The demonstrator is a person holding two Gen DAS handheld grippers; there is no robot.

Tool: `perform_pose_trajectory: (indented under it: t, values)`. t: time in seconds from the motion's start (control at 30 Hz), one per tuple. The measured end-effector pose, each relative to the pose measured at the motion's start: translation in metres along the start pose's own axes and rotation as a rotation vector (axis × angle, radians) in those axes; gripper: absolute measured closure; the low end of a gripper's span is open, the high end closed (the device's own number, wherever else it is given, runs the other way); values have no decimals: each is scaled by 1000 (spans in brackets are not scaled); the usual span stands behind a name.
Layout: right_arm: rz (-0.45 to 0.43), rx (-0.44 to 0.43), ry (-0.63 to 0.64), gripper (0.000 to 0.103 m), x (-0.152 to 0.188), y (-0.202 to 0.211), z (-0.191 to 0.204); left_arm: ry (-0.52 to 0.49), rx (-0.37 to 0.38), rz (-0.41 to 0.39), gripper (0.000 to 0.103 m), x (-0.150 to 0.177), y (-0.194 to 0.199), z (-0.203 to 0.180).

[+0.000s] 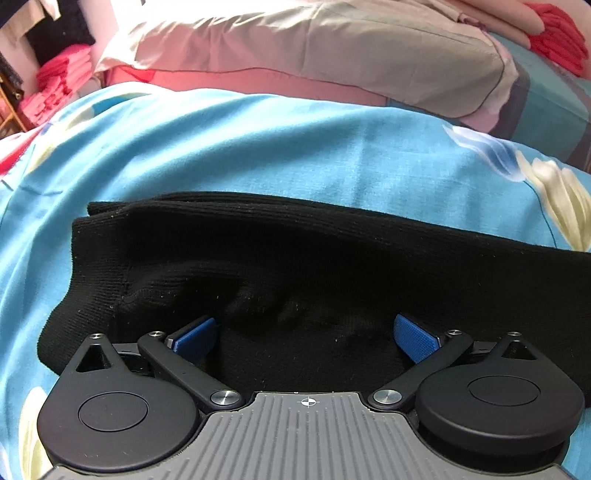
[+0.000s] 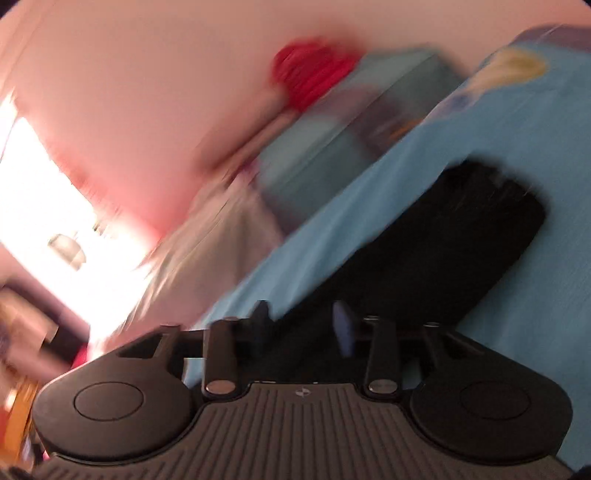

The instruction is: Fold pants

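Black pants (image 1: 295,266) lie folded flat on blue floral bedsheet (image 1: 258,147), long edge across left wrist view. Left hand-held gripper (image 1: 304,334) spread wide, blue pads (image 1: 195,334) resting over near edge of fabric, nothing pinched. Right hand-held gripper (image 2: 304,325) tilted, view heavily motion-blurred (jaw gap moderate; grip on cloth cannot tell). Grey pillow (image 1: 332,48) beyond pants, red clothes (image 1: 557,33) at far right.

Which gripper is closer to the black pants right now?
Left. The left gripper sits open right over the black pants, fingers spread on the cloth. The right gripper is at their edge, tilted; blur hides any contact.
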State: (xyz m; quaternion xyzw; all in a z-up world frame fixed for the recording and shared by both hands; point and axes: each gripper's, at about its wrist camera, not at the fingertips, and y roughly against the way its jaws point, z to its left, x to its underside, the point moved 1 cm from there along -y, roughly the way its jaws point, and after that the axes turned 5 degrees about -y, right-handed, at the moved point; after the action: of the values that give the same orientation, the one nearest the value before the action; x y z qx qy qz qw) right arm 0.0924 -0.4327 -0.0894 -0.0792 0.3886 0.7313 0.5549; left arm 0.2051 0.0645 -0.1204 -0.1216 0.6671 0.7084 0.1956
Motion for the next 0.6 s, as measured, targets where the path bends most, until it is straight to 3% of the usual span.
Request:
perform_pose_trajectory:
  t: [0.03, 0.07, 0.1, 0.13, 0.2, 0.23, 0.27, 0.3, 0.33, 0.4, 0.47, 0.53, 0.6]
  values:
    - [44, 12, 32, 60, 1, -5, -3, -2, -7, 3, 0, -1, 0, -1]
    - [57, 29, 63, 85, -3, -11, -6, -3, -12, 6, 0, -2, 0, -3]
    - [34, 41, 74, 95, -12, -14, -16, 0, -15, 9, 0, -2, 0, -4]
    - [-7, 81, 43, 103, -22, -13, -27, 2, -18, 13, 0, -2, 1, -4]
    - [-140, 157, -128, 103, -50, 3, -55, 0, -19, 16, 0, -3, 1, -3]
    - [-206, 224, -155, 99, -61, 12, -56, 2, -17, 19, 0, -4, 0, -2]
    - [-257, 282, -129, 86, -67, 21, -49, 1, -16, 21, 0, -5, 0, -2]
    - [-278, 296, -101, 76, -69, 29, -42, 0, -16, 22, 0, -5, 0, -2]
    - [-261, 284, -101, 59, -69, 39, -44, -1, -16, 23, 0, -5, 0, -2]
    - [-177, 275, -136, 57, -56, 46, -33, 2, -16, 26, 0, -6, -1, -2]
    - [-58, 261, -188, 47, -44, 48, -37, 4, -17, 29, 0, -7, -1, -2]
    - [63, 230, -234, 47, -24, 39, -46, 2, -18, 33, 0, -8, -2, -1]
    - [73, 195, -209, 47, -20, 27, -50, 0, -17, 35, 0, -8, -3, -2]
